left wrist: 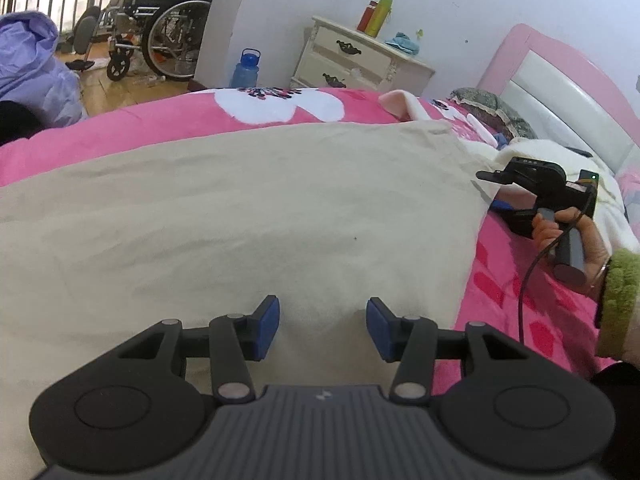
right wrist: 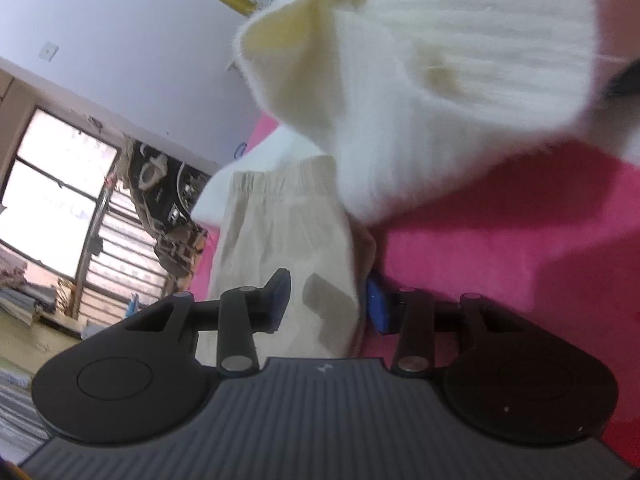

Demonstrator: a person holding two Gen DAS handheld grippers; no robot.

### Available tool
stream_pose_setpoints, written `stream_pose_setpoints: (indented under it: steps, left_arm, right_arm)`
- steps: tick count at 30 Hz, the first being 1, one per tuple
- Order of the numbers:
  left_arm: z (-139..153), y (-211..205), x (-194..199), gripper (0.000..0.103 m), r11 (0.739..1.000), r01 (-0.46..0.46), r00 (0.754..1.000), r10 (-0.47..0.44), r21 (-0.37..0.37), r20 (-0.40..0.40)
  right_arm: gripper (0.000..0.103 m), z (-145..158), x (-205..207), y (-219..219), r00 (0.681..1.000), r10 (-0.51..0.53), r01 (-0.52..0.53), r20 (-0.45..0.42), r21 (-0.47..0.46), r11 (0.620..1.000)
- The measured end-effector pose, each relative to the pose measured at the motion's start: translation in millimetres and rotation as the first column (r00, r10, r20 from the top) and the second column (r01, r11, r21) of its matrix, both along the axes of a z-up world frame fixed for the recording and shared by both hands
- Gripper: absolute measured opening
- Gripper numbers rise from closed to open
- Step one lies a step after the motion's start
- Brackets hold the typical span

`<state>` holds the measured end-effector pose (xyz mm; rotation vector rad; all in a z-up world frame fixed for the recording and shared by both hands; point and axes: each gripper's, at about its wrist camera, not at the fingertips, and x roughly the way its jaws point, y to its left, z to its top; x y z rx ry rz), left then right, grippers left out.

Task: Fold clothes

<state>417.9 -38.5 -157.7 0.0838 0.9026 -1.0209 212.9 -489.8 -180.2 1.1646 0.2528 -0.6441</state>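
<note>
A beige garment [left wrist: 248, 216] lies spread flat across the pink blanket [left wrist: 500, 280]. My left gripper [left wrist: 323, 320] hovers open just above its near part, with nothing between the blue pads [left wrist: 267, 322]. In the left wrist view a hand holds my right gripper [left wrist: 496, 178] at the garment's right edge. In the right wrist view my right gripper [right wrist: 326, 300] is open, and the beige garment [right wrist: 280, 232] runs between its fingers without being pinched; an elastic waistband [right wrist: 280, 176] shows at the far end. A fluffy white sweater [right wrist: 440, 80] lies just beyond.
A pink headboard [left wrist: 560, 80] and pillow [left wrist: 492, 108] are at the right. Beyond the bed stand a white nightstand [left wrist: 360, 60] with bottles [left wrist: 378, 16], a blue jug [left wrist: 246, 68], a wheelchair [left wrist: 160, 36] and a purple bag [left wrist: 32, 68].
</note>
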Motion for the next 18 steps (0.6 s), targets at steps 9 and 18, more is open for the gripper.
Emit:
stream_pose_setpoints:
  steps: [9,18]
  left_arm:
    - [-3.1,-7.5,-2.3,0.051,1.000,-0.013,1.000,0.013,-0.004,0.010]
    - [-3.8,-6.8,0.3,0.051,0.999,-0.026,1.000,0.026,-0.019,-0.008]
  right_arm:
    - [0.039,-2.6,-2.1,7.8,0.999,-0.035,0.035,0.030,-0.005,0.999]
    - [0.039,-2.1,9.4,9.6,0.999,-0.041,0.041,0.010,-0.014,0.999]
